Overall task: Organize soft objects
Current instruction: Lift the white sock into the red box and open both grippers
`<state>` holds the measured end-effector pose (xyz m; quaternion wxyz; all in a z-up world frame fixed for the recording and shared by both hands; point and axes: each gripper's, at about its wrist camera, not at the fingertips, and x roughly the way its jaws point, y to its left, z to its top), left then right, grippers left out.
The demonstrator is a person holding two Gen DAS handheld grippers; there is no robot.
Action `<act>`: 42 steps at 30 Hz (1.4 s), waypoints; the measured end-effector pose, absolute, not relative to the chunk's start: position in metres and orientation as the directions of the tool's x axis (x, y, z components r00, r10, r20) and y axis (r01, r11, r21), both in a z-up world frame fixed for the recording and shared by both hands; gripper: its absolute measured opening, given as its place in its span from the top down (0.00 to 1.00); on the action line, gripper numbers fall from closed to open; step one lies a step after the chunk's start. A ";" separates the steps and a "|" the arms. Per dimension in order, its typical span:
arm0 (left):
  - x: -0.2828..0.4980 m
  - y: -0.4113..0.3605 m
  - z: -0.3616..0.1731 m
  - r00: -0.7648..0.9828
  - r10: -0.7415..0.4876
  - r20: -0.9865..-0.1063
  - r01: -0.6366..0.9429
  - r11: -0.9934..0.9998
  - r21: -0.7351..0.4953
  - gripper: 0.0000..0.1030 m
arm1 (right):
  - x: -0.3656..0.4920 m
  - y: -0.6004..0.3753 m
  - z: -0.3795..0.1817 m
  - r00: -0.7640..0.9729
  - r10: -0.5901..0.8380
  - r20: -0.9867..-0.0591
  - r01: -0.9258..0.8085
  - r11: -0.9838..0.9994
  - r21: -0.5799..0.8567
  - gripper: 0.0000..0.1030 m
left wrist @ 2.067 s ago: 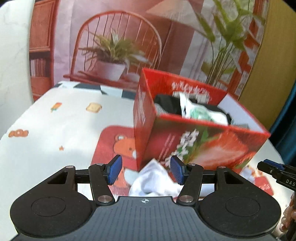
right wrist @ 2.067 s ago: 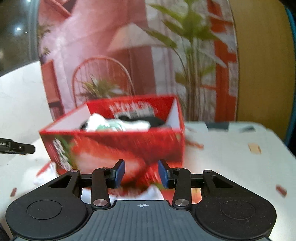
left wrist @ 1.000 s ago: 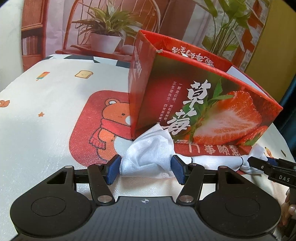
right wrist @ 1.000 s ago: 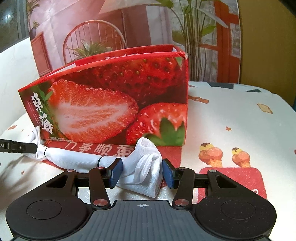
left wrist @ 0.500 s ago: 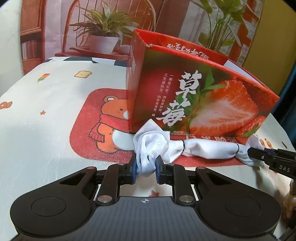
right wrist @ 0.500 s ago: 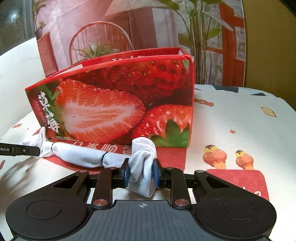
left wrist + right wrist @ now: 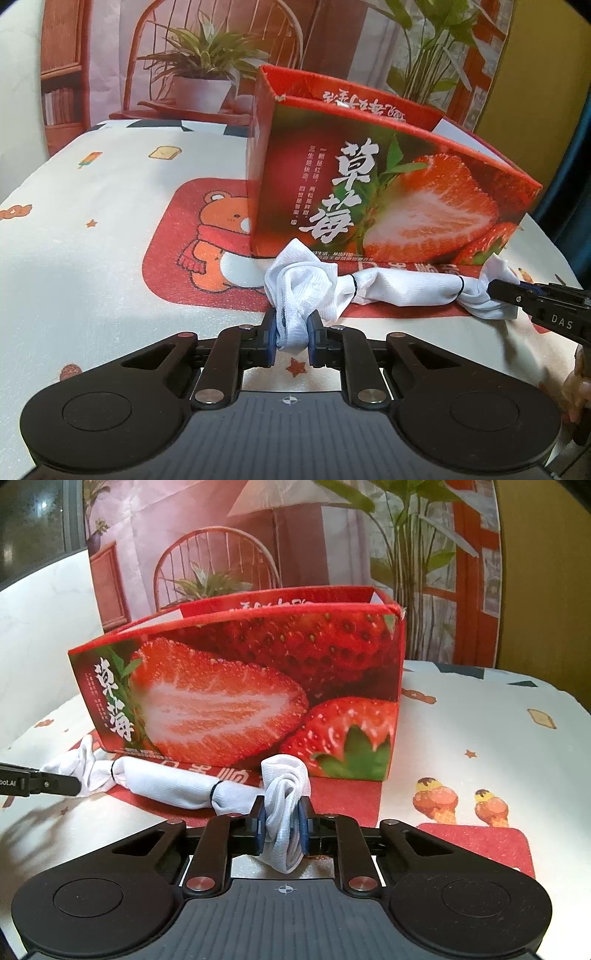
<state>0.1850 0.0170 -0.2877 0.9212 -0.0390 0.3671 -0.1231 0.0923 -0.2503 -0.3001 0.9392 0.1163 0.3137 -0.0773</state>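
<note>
A long white cloth roll (image 7: pixel 402 286), tied with two black bands, lies on the table in front of a red strawberry box (image 7: pixel 388 184). My left gripper (image 7: pixel 291 332) is shut on the roll's left end. My right gripper (image 7: pixel 282 827) is shut on its right end. The roll (image 7: pixel 173 786) stretches between both grippers. The box (image 7: pixel 258 701) stands just behind it, open at the top; its contents are hidden. The right gripper's tip (image 7: pixel 506 290) shows in the left wrist view, and the left gripper's tip (image 7: pixel 59 784) in the right wrist view.
The table has a cream cloth (image 7: pixel 92 258) printed with a red bear patch (image 7: pixel 207 251) and ice cream motifs (image 7: pixel 436 801). A backdrop with a chair and potted plant (image 7: pixel 199 66) stands behind the table.
Both grippers came down from above the box to the roll's ends and closed on them. In the last half second they have drawn back slightly with the roll.
</note>
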 end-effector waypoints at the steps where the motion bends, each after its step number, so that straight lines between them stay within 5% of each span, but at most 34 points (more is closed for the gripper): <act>1: 0.183 0.017 -0.286 0.705 -0.258 -0.661 0.201 0.966 -0.162 0.84 | 0.090 -0.250 -0.299 0.797 -0.075 -0.600 0.220 0.960 0.172 0.85; 26: 0.173 0.008 -0.177 0.842 -0.324 -0.431 0.303 0.946 -0.119 0.85 | 0.068 -0.268 -0.197 0.915 -0.119 -0.386 0.205 0.961 0.188 0.87; 33: 0.220 -0.010 -0.166 0.813 -0.337 -0.475 0.328 0.939 -0.104 0.85 | 0.095 -0.288 -0.171 0.915 -0.134 -0.380 0.211 0.963 0.167 0.87; 42: 0.279 -0.029 -0.183 0.726 -0.319 -0.609 0.360 0.931 -0.058 0.85 | 0.160 -0.292 -0.186 0.867 -0.125 -0.483 0.196 0.975 0.100 0.87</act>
